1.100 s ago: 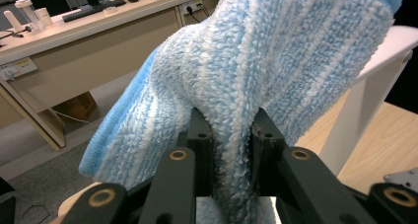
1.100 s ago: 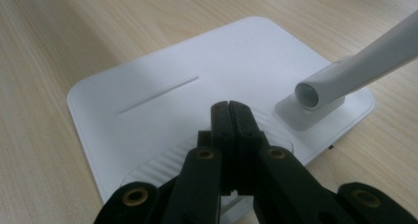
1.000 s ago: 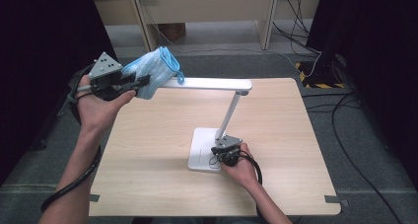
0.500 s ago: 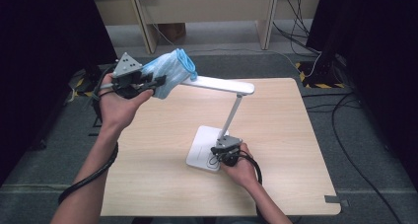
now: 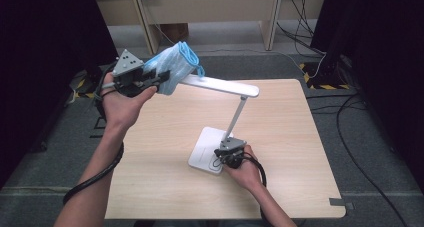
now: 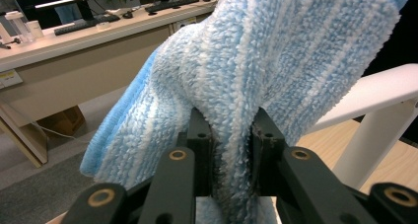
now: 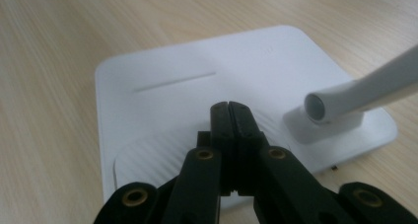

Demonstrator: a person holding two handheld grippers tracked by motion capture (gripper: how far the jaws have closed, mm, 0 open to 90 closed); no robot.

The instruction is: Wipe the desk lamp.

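Since the earlier frame my left gripper [image 5: 159,81] sits further right with the blue striped cloth [image 5: 176,67], which now lies against the left end of the lamp head [image 5: 220,86]; my right gripper [image 5: 223,156] is where it was. Left jaws pinch a fold of the cloth between them, seen close in the left gripper view [image 6: 256,71], the rest bunching up beyond the tips. This work sits over the far-left corner of the table [image 5: 165,177], at its edge. Bare pale wood lies open on the left and near side and to the right of the lamp. Lamp base [image 5: 206,146] sits near the table's middle, its stem [image 5: 235,118] slanting up to the head. Right jaws are pressed together with nothing between, tips resting on the base [image 7: 197,81]. Grey floor all round; wooden desk legs [image 5: 145,24] and cables [image 5: 350,122] beyond.
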